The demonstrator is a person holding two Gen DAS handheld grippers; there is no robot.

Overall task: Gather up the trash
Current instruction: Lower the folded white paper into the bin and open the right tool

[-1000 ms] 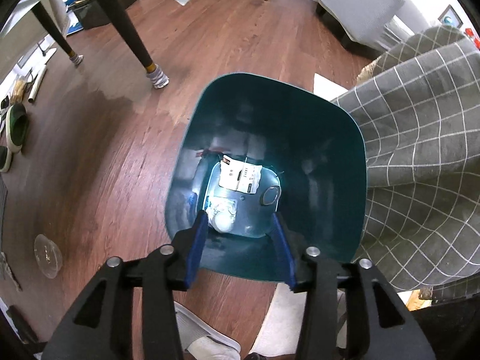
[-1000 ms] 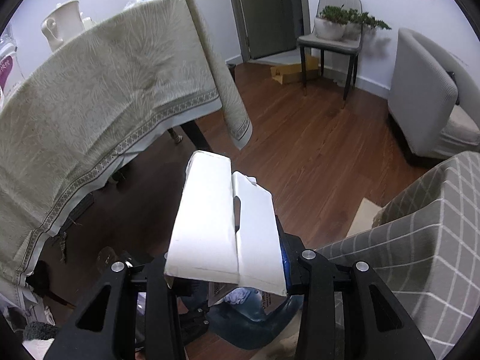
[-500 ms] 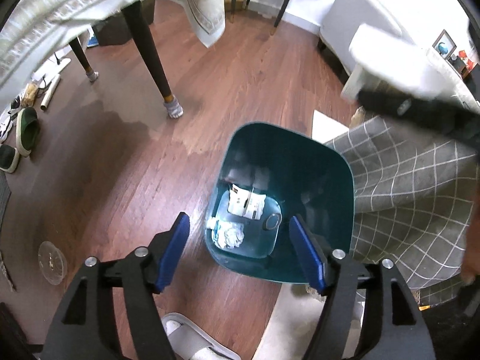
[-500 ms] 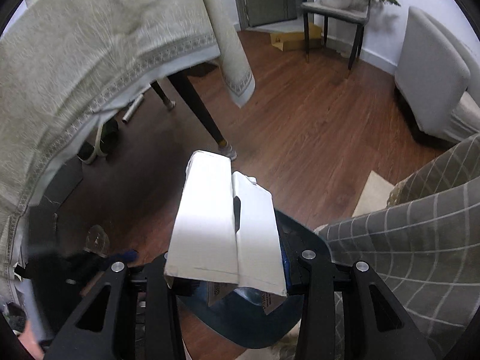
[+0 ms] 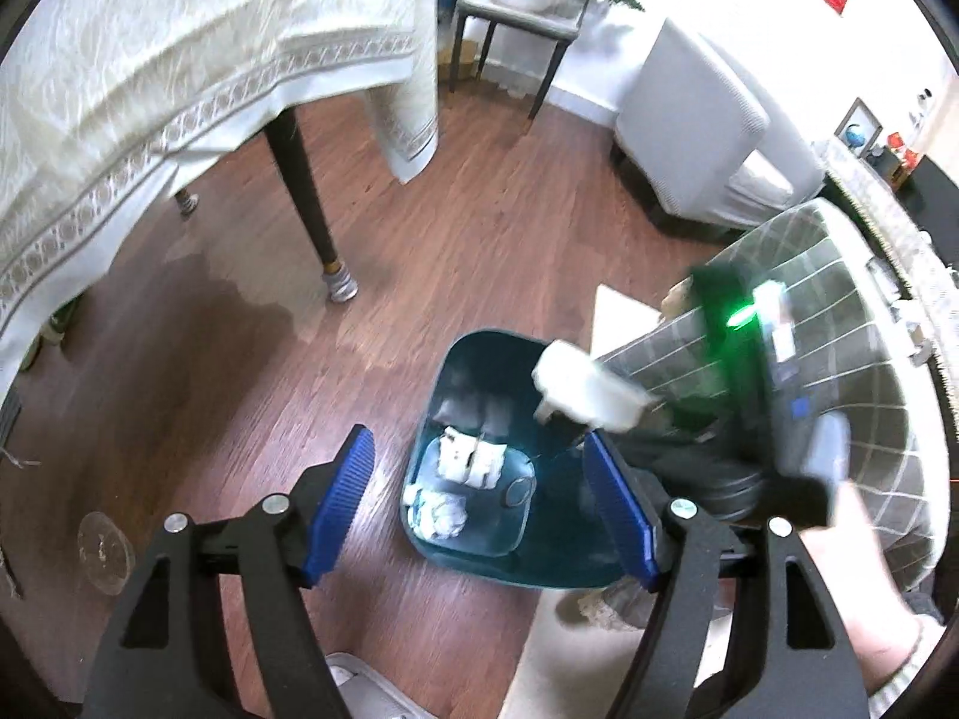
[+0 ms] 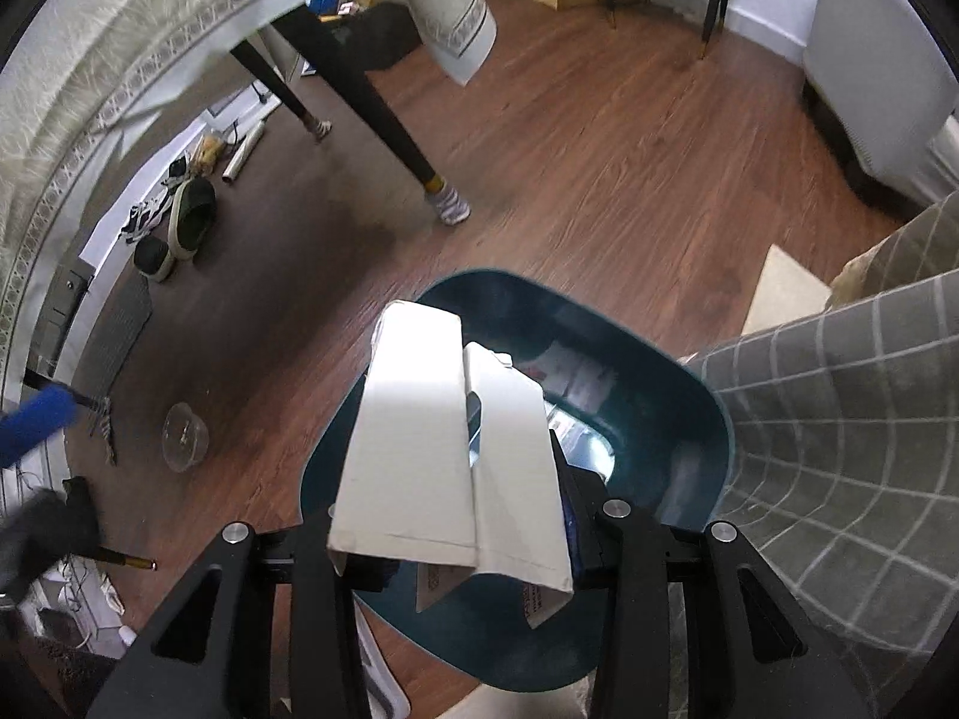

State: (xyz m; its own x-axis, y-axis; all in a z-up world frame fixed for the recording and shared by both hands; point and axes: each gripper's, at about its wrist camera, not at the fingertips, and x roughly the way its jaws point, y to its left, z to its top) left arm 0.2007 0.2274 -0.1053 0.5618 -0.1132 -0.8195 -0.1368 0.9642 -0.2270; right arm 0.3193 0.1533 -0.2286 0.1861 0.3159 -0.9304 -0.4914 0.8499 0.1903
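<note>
while the right hand-held gripper [image 6: 461,539] is clamped on a flattened white carton [image 6: 449,449], the carton is held over the open teal bin [image 6: 689,407] on the wood floor [image 6: 599,180]. the left hand-held gripper [image 5: 488,509] is seen with its blue pads [image 5: 341,491] well apart; its jaws have just been opening, and nothing is between them. crumpled paper [image 5: 443,512] and a printed wrapper [image 5: 470,461] are noted on the bin's bottom. a grey checked sofa [image 5: 839,359] stands just beside the bin. a clear plastic lid [image 5: 105,551] lies on the floor, well apart from the bin. a clothed counter [image 5: 180,60] is seen at upper left.
</note>
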